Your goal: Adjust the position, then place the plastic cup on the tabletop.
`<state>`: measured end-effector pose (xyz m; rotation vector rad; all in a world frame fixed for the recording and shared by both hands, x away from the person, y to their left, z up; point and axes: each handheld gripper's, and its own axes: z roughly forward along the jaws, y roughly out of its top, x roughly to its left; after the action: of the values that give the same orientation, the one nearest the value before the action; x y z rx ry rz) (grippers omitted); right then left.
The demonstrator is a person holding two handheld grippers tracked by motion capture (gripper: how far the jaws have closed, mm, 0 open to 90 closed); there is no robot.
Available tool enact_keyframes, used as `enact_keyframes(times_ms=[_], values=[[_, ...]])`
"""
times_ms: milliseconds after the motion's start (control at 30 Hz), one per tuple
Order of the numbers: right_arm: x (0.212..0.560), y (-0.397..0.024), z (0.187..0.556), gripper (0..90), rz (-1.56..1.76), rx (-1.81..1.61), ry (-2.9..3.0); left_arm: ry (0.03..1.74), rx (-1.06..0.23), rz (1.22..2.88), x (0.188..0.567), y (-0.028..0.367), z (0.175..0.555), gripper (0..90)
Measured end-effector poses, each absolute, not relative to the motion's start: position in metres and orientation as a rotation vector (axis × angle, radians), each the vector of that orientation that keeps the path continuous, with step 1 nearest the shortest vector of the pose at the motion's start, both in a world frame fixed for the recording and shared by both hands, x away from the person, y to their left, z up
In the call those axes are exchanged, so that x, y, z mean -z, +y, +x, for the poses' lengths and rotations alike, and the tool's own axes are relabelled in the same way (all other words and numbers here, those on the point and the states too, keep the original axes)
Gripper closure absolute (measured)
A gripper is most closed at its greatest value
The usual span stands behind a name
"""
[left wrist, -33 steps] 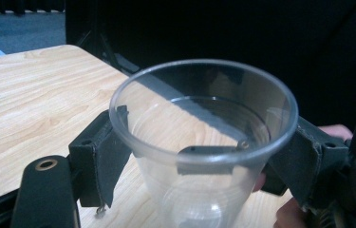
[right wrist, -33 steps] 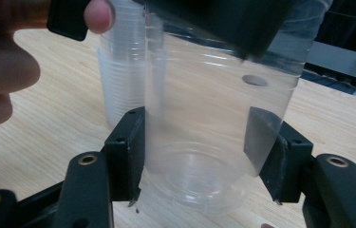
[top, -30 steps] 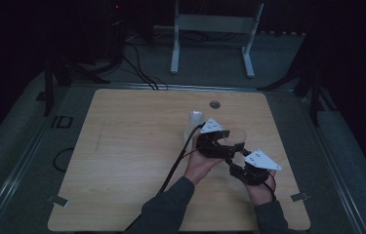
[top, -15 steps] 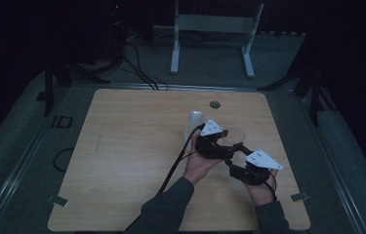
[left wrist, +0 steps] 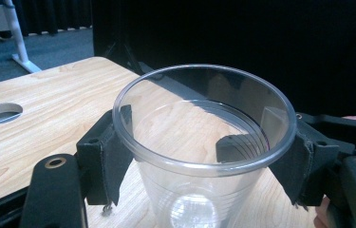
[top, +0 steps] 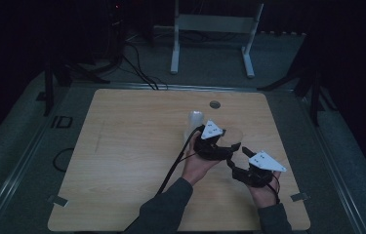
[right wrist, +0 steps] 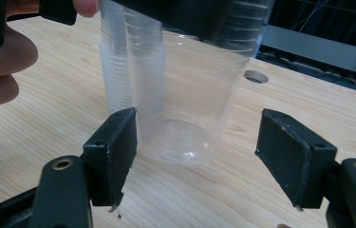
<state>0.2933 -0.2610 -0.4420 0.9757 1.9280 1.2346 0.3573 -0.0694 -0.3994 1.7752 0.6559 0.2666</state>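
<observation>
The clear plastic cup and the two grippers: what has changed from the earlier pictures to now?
The left gripper has just been closing its jaws; they now press on the clear plastic cup just under its rim. Both hands stayed where they were. The right gripper stays open beside the cup's base, the stack of clear plastic cups stands behind as before, and the light wooden table is unchanged.

No readable text, label, brand, number or sign anywhere. Faint pale marks on the dark floor [top: 61,121], well off to the left of the left tool [top: 229,149], too dim and small to make out as letters. Nothing printed on the clear cup [left wrist: 203,142] between that tool's pads, nor on the tabletop [top: 132,161].
</observation>
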Motion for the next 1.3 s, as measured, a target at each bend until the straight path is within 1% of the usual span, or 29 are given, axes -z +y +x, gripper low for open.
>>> enact_keyframes(times_ms=[467, 1300], values=[[0.442, -0.273, 0.293, 29.9, 1.015, -1.229, 1.920, 0.652, -0.300, 1.779, 0.402, -0.065, 0.354, 28.1], [0.446, -0.279, 0.296, 34.9, 1.068, -1.206, 1.907, 0.644, -0.322, 1.786, 0.408, -0.054, 0.346, 28.4]])
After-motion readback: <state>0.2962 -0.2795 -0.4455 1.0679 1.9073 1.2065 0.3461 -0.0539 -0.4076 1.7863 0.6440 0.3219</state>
